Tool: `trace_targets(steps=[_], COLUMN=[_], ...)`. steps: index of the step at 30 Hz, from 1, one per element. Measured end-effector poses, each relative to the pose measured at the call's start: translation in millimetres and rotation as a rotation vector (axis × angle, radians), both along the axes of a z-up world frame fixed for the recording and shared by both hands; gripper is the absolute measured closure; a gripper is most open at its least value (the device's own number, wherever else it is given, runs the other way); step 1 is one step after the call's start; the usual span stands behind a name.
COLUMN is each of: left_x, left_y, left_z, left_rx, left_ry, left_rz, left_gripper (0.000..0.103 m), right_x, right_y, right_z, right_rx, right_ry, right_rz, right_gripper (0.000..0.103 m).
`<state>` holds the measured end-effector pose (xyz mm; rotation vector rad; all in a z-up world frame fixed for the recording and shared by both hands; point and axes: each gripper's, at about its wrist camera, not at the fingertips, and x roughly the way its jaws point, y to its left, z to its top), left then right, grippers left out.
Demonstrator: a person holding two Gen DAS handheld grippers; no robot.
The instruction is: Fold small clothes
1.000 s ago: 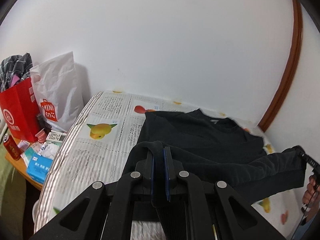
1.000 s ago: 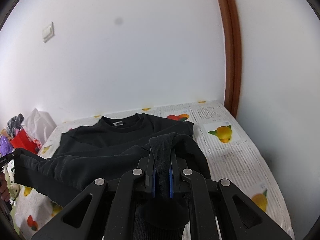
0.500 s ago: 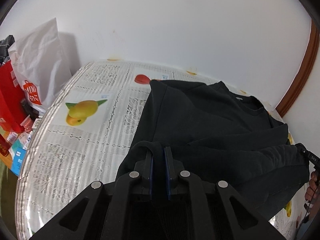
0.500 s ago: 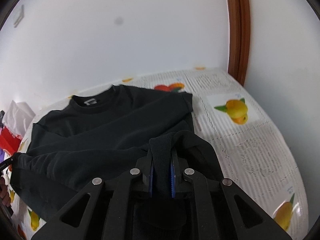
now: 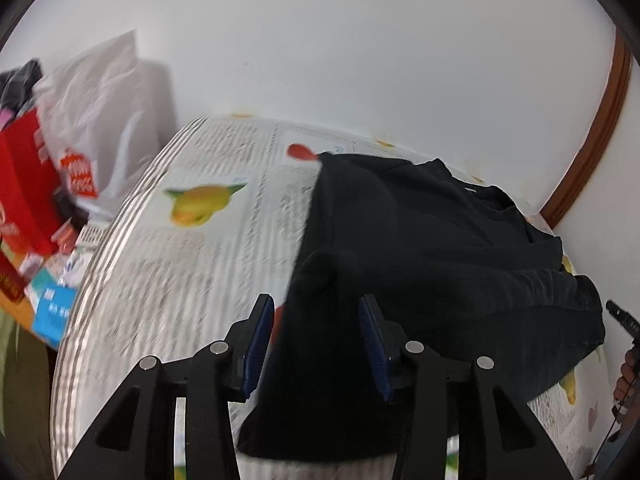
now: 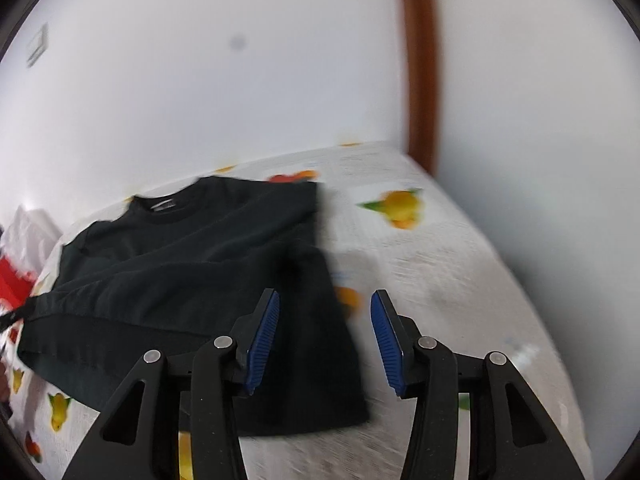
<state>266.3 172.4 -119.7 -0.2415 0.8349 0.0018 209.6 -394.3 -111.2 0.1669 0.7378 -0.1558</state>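
Observation:
A black sweater [image 5: 420, 240] lies on a bed with a fruit and newsprint sheet [image 5: 180, 272], its lower part folded up over the body. My left gripper [image 5: 316, 320] hovers low over the sweater's left edge. Its jaws are opening, and loose black fabric hangs between the blue pads [image 5: 260, 340] without being pressed. In the right wrist view the sweater [image 6: 200, 260] spreads to the left, collar at the far end. My right gripper [image 6: 324, 320] is opening too. The sweater's right edge lies between and under its jaws, clear of the right pad [image 6: 386, 340].
A white plastic bag [image 5: 100, 120], a red bag [image 5: 24, 184] and small boxes [image 5: 52, 312] crowd a side table left of the bed. White walls close the far side, with a brown door frame [image 6: 416, 60] at the right corner. A hand [image 5: 628, 372] shows at the right edge.
Both grippers have come down toward the bed. Each was shut on a bunch of the sweater's fabric; now both stand apart and the fabric has dropped loose onto the sweater.

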Motion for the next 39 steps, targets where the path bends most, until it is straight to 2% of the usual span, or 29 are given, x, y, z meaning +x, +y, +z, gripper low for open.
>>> trace_targets(steps=[5, 9, 15, 17, 19, 21, 22, 23, 24, 28, 32, 39], left_x=[-25, -38, -27, -20, -17, -16, -17, -20, -22, -39, -61, -109], left_y=[21, 28, 15, 6, 1, -2, -3, -5, -6, -10, -8, -18], left_z=[-17, -30, -36, -38, -39, -39, -39, -37, -35, -27, -23, -23], left_rx=[-0.04, -0.096, -0.093, -0.063, -0.042, -0.042, -0.05, -0.041, -0.023, 0.015, -0.005, 0.006], left_ry=[0.044, 0.065, 0.077, 0.085, 0.081, 0.079, 0.079, 0.074, 0.067, 0.05, 0.066, 0.083], left_rz=[0.024, 0.0, -0.066, -0.076, -0.078, -0.085, -0.092, -0.096, -0.097, -0.109, -0.124, -0.158], left_gripper=[0.058, 0.057, 0.057, 0.057, 0.06, 0.075, 0.08, 0.086, 0.089, 0.09, 0.09, 0.09], right_x=[-18, -29, -12, -5, 3, 8, 8, 7, 4, -12, -32, -87], right_y=[-22, -17, -10, -7, -2, 5, 8, 12, 17, 21, 22, 25], right_z=[-20, -33, -44, -46, -50, -54, -53, -51, -49, -39, -32, -29], right_rx=[0.07, 0.1, 0.127, 0.13, 0.123, 0.11, 0.091, 0.059, 0.033, 0.038, 0.067, 0.034], right_ry=[0.078, 0.08, 0.089, 0.091, 0.108, 0.12, 0.117, 0.11, 0.1, 0.076, 0.079, 0.09], right_rz=[-0.036, -0.018, -0.029, -0.031, -0.026, -0.004, -0.001, -0.001, 0.007, 0.032, 0.041, 0.035], right_gripper=[0.056, 0.056, 0.056, 0.056, 0.06, 0.077, 0.079, 0.09, 0.092, 0.093, 0.093, 0.093])
